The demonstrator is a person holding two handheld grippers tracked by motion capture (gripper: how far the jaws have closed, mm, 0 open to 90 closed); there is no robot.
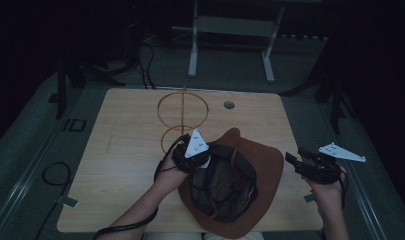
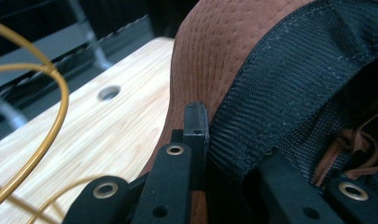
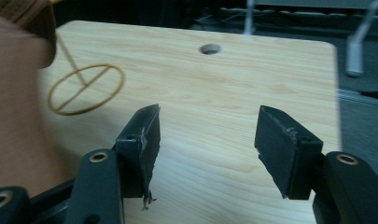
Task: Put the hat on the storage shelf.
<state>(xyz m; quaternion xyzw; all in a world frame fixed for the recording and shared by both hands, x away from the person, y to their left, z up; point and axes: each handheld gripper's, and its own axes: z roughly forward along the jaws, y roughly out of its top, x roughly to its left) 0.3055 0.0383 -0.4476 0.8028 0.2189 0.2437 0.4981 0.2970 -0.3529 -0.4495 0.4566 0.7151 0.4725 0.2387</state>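
The jaws of the left gripper [image 1: 204, 159] were clenched on the black inner band [image 2: 280, 88] of the brown hat [image 1: 262, 165], the band and the hat's edge being pinched between the pads at the rim of the crown opening. The hat was seen upside down on the surface [image 1: 125, 165], its dark lining turned upward and a brown cord [image 2: 350, 144] lying inside it. Its brim was spread toward the near edge of the surface and reached close to the right edge, while its far lobe pointed toward the middle.

The jaws of the right gripper [image 3: 207, 149] were released, with nothing between them and bare wood seen through the gap. This gripper [image 1: 310, 167] was held just past the hat's right brim, at the right edge of the surface, apart from the hat.

Just behind the left gripper a gold wire stand [image 1: 182, 117] of two rings on an upright rod was placed, its lower ring close to the left hand [image 1: 167, 177]. A round cable hole [image 1: 229, 105] was set near the far edge, to the right of the stand. The left half of the surface and the far right corner were left open. Beyond the far edge, the legs of a white frame [image 1: 230, 45] were seen on the floor, well apart from the work.
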